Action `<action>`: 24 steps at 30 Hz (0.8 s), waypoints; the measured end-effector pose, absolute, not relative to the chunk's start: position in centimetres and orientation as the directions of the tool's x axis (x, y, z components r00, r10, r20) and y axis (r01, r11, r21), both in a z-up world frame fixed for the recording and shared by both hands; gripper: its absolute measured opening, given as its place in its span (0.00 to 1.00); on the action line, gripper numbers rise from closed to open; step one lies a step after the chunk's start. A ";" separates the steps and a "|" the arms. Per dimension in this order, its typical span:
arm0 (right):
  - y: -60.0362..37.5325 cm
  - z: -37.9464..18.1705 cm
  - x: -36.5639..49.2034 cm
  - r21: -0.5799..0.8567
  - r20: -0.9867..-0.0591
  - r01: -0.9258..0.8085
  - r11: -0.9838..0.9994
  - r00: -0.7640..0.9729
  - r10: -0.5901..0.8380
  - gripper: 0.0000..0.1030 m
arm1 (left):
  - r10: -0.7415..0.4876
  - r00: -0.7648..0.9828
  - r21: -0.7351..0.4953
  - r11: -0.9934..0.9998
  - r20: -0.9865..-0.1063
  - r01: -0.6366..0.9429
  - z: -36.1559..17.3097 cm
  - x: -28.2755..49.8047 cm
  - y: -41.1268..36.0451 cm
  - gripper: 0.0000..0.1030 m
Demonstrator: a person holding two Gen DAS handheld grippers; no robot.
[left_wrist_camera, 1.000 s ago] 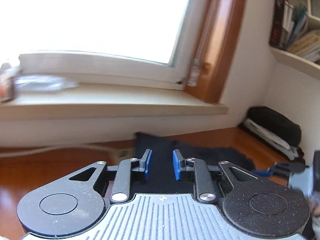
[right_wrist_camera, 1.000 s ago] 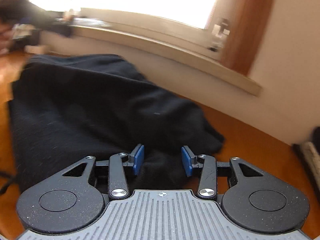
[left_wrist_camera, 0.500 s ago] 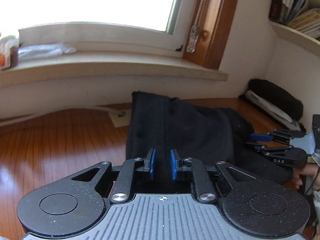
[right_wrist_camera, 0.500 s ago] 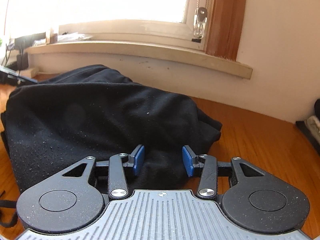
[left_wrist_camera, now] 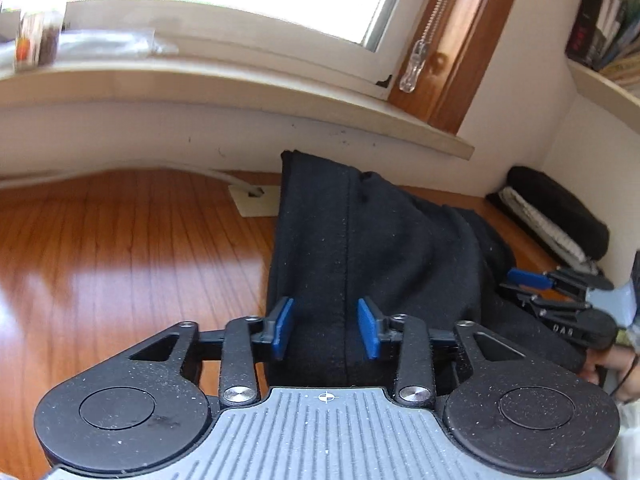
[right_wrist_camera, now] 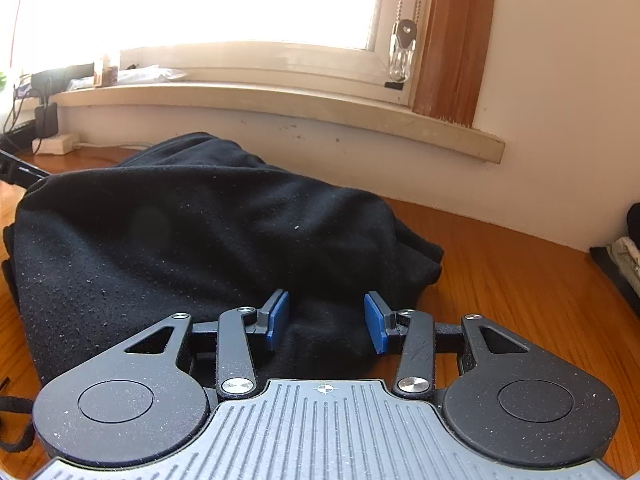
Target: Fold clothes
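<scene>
A: Grippers first. Left gripper (left_wrist_camera: 325,328) has its jaws apart, nothing between the pads, over the near edge of the black garment (left_wrist_camera: 372,240). Right gripper (right_wrist_camera: 326,322) is spread wide too, hovering at the garment's near right end.

B: Garment state?

A: Lies on the wooden floor (left_wrist_camera: 120,248) below the windowsill (right_wrist_camera: 280,100). Left side looks doubled over, straight edge with a seam; right end bunched and lumpy. Partly folded, my guess; can't tell if it's mid-fold or nearly finished.

B: Beyond it?

A: Dark bag (left_wrist_camera: 560,208) by the wall.
</scene>
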State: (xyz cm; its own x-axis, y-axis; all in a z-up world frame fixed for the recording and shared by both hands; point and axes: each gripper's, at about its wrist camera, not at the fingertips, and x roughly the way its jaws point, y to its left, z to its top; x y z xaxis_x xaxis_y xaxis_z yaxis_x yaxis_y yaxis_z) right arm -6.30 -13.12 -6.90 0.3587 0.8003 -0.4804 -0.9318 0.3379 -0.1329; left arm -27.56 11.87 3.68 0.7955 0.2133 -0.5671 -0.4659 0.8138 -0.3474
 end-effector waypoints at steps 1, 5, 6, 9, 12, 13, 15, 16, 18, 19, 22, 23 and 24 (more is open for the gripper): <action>-13.2 -6.9 -6.3 -0.135 -0.479 -0.931 0.338 0.360 0.800 0.42 | 0.204 0.798 -0.360 0.810 -0.567 -0.463 3.6 -27.5 12.1 0.42; -13.2 -6.9 -6.4 -0.143 -0.477 -0.930 0.338 0.364 0.800 0.41 | 0.191 0.816 -0.360 0.826 -0.546 -0.434 3.2 -27.1 12.0 0.30; -13.2 -6.9 -6.4 -0.144 -0.477 -0.930 0.338 0.365 0.800 0.41 | 0.190 0.820 -0.358 0.830 -0.541 -0.429 3.1 -27.1 11.9 0.22; -13.1 -6.9 -6.5 -0.140 -0.480 -0.929 0.342 0.366 0.798 0.41 | 0.222 0.841 -0.369 0.822 -0.494 -0.433 3.9 -28.1 11.7 0.07; -13.1 -6.9 -6.1 -0.120 -0.490 -0.934 0.336 0.350 0.798 0.41 | 0.267 0.890 -0.436 0.795 -0.371 -0.421 6.2 -30.9 12.4 0.02; -13.0 -6.9 -6.0 -0.114 -0.494 -0.938 0.328 0.340 0.800 0.41 | 0.285 0.902 -0.460 0.785 -0.325 -0.414 7.1 -32.0 12.7 0.02; -12.9 -6.9 -5.8 -0.101 -0.502 -0.946 0.309 0.317 0.805 0.41 | 0.293 0.910 -0.495 0.768 -0.293 -0.407 7.8 -33.2 13.7 0.02; -12.9 -6.9 -5.8 -0.093 -0.505 -0.952 0.291 0.297 0.810 0.41 | 0.297 0.912 -0.506 0.762 -0.282 -0.404 8.1 -33.7 14.1 0.02; -12.9 -6.9 -5.6 -0.074 -0.506 -0.957 0.282 0.279 0.816 0.41 | 0.279 0.904 -0.478 0.777 -0.323 -0.410 7.5 -33.0 14.2 0.02; -13.0 -6.9 -5.5 -0.065 -0.506 -0.957 0.282 0.275 0.818 0.41 | 0.273 0.902 -0.493 0.765 -0.335 -0.415 7.1 -33.0 14.4 0.03; -13.4 -6.8 -5.5 -0.053 -0.492 -0.959 0.279 0.268 0.828 0.41 | 0.267 0.896 -0.521 0.740 -0.355 -0.426 6.2 -33.0 14.5 0.05; -13.6 -6.8 -5.5 -0.047 -0.482 -0.959 0.280 0.267 0.834 0.41 | 0.272 0.895 -0.520 0.738 -0.353 -0.430 6.1 -33.2 14.2 0.06; -13.9 -6.8 -5.4 -0.039 -0.466 -0.959 0.282 0.267 0.843 0.41 | 0.277 0.894 -0.520 0.736 -0.353 -0.433 6.0 -33.4 13.9 0.09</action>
State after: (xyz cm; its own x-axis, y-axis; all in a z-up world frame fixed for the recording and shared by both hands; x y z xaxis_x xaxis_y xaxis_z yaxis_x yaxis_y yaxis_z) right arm -5.44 -13.89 -6.78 0.2670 0.8433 -0.4664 -0.9587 0.2818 -0.0394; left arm -33.42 13.89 5.95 0.8937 0.2770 -0.3529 -0.4334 0.7362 -0.5197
